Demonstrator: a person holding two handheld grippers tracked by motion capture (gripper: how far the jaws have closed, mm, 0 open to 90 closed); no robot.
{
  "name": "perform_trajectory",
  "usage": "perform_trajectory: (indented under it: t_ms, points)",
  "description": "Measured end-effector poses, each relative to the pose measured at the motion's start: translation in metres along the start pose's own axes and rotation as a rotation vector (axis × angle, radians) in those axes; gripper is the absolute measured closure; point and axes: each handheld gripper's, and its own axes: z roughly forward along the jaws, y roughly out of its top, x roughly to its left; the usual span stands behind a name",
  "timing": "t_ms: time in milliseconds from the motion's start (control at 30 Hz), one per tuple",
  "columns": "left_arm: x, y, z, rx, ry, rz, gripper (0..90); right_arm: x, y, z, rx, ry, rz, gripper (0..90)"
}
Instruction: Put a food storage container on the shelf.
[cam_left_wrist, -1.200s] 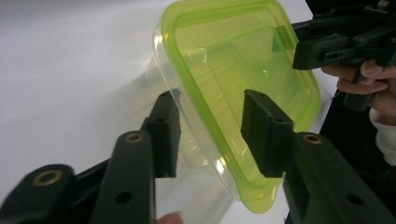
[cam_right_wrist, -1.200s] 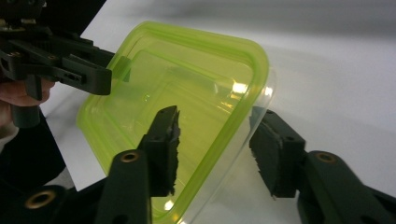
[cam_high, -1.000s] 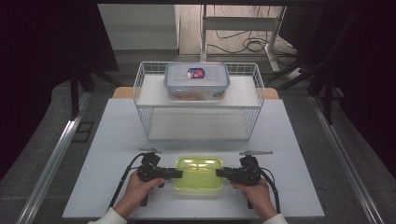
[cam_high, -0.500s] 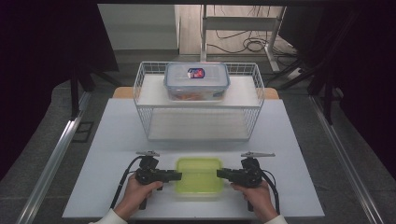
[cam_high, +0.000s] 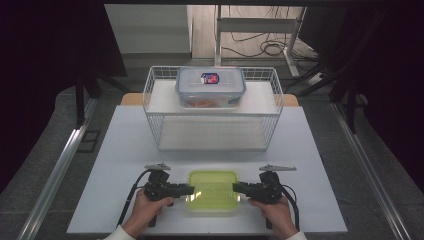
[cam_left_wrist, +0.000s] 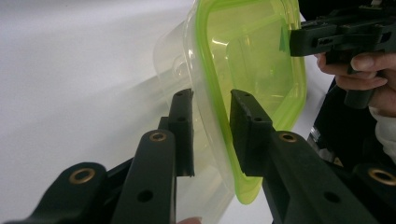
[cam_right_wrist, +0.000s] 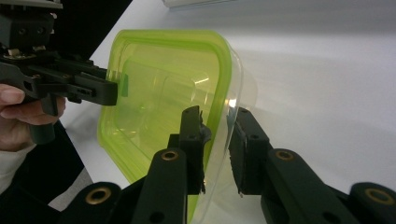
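A clear box with a lime-green lid (cam_high: 212, 190) lies on the white table (cam_high: 125, 150) near its front edge, between my two grippers. My left gripper (cam_high: 190, 190) points in at the box's left end. In the left gripper view the lid (cam_left_wrist: 243, 56) has its rim between the left gripper (cam_left_wrist: 210, 98) jaws. These jaws have just been closing and a thin gap is still visible at the pads. My right gripper (cam_high: 236, 188) mirrors this at the right end. Its jaws (cam_right_wrist: 217, 114) have also been closing around the lid's (cam_right_wrist: 159, 93) rim without clamping it.
A white wire rack (cam_high: 150, 107) stands mid-table behind the box. On its upper shelf sits a clear blue-lidded container (cam_high: 210, 87) with food inside. Its lower level is bare. A metal rail (cam_high: 60, 165) runs along the table's left side.
Both grippers' jaws have narrowed around the box's ends. The hands and the box have barely shifted, and the glare on the lid has faded.
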Motion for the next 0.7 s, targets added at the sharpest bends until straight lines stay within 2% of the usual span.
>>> perform_trajectory:
  t_ms: [133, 533, 700]
  points:
    - [-0.004, -0.001, -0.001, -0.006, 0.011, 0.01, 73.8, 0.0, -0.001, -0.003, -0.018, 0.008, 0.011, 78.9]
    - [-0.007, -0.001, -0.007, -0.044, 0.0, 0.031, 76.1, 0.003, -0.002, -0.006, -0.032, 0.009, -0.023, 79.8]
    - [-0.01, -0.001, -0.01, -0.052, 0.011, 0.059, 76.1, 0.007, -0.001, -0.007, -0.049, 0.005, -0.044, 79.8]
